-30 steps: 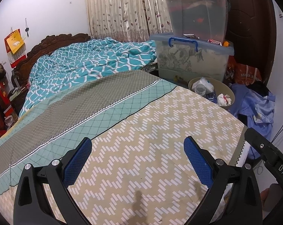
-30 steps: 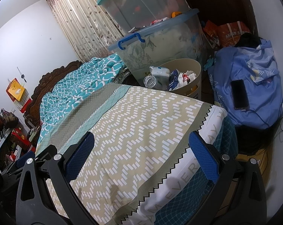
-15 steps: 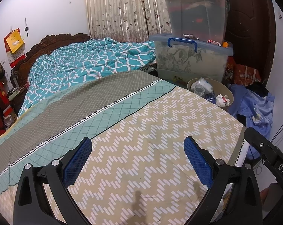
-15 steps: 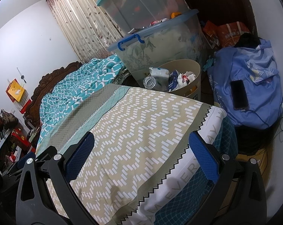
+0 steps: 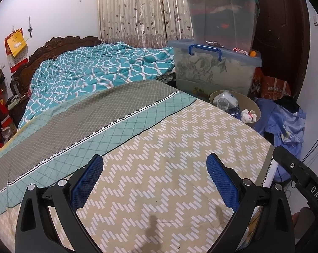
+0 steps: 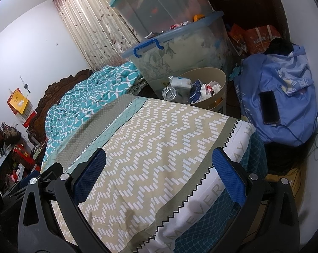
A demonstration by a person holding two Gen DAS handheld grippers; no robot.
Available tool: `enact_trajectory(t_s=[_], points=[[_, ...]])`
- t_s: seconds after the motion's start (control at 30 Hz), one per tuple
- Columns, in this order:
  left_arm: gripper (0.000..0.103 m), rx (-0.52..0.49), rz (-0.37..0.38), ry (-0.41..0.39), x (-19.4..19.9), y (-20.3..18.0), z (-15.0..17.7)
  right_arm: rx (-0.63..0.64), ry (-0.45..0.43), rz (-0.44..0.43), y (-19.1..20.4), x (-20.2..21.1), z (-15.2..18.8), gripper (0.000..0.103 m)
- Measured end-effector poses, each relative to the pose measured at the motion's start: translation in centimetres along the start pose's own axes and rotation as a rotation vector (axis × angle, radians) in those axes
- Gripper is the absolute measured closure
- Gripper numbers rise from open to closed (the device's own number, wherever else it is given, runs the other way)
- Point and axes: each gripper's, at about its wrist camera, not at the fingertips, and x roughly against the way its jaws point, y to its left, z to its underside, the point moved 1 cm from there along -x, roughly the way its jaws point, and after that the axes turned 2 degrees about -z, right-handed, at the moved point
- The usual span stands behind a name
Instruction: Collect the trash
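the bedspread (image 5: 159,147) is matt woven cloth, smooth and flat, printed in a beige zigzag; the teal quilt (image 5: 100,67) is softer cloth, rumpled; the headboard (image 5: 59,44) looks like dark carved wood with a dull sheen; the curtain (image 5: 138,14) is thin cloth with a slight satin gloss; the storage boxes (image 5: 213,69) are translucent plastic, smooth and glossy; the bin (image 6: 218,97) has a matt beige wall; in it a clear plastic bottle (image 6: 169,92) and crumpled paper (image 6: 209,88); the phone (image 6: 269,107) is glossy black; the left gripper (image 5: 154,177) and right gripper (image 6: 159,175) are matt black plastic with rough blue mesh-textured pads (image 5: 87,181) and shiny metal pins.
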Motion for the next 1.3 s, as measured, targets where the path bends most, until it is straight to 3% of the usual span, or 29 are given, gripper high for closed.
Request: enact_trajectory(t_s=[1.3], points=[[0.009,-0.009,0.012,-0.013,0.36,0.01,0.07,0.0,-0.001,0.0,0.15,0.1,0.2,0.003]])
